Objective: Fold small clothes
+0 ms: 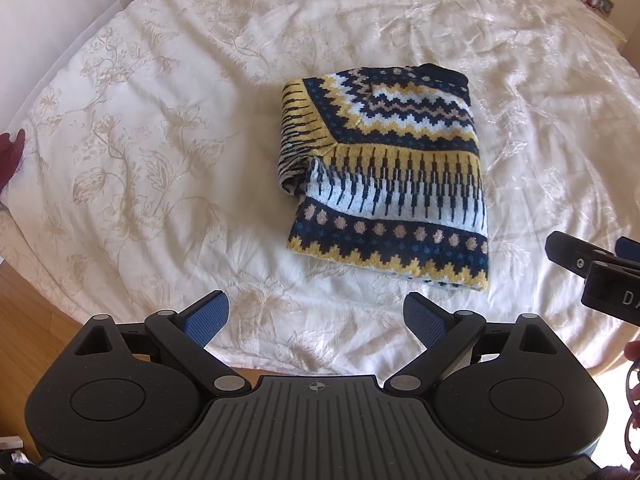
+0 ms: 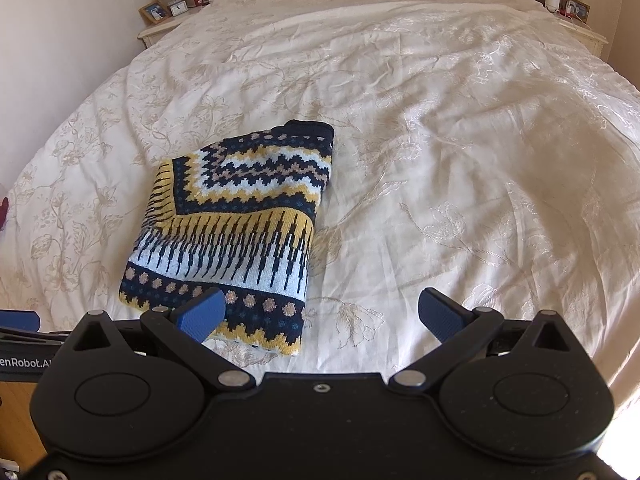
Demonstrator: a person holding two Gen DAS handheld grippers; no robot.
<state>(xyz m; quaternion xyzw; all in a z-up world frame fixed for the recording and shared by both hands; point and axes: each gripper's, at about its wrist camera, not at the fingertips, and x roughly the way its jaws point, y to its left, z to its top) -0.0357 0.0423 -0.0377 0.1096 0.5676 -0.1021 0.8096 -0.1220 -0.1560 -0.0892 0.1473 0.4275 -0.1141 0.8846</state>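
The knitted sweater (image 1: 384, 176) lies folded into a thick, roughly square packet on the cream bedspread (image 1: 160, 140), just right of centre in my left view and left of centre in my right view; its bands run navy, mustard, white and tan, with zigzags up top, long dark spikes across the middle and a row of tan dots near the closest edge, and one layer bulges loose at the packet's left side. My left gripper (image 1: 316, 316) hangs spread wide and empty at the bottom of the frame, short of the sweater's near edge. My right gripper (image 2: 322, 314) is likewise parted and holds nothing, its left blue pad (image 2: 202, 316) showing in front of the sweater's near right corner. At the upper left of the right view stands a nightstand (image 2: 160, 30) with a framed picture, and another nightstand (image 2: 580, 28) sits at the upper right. Nothing lies on the packet
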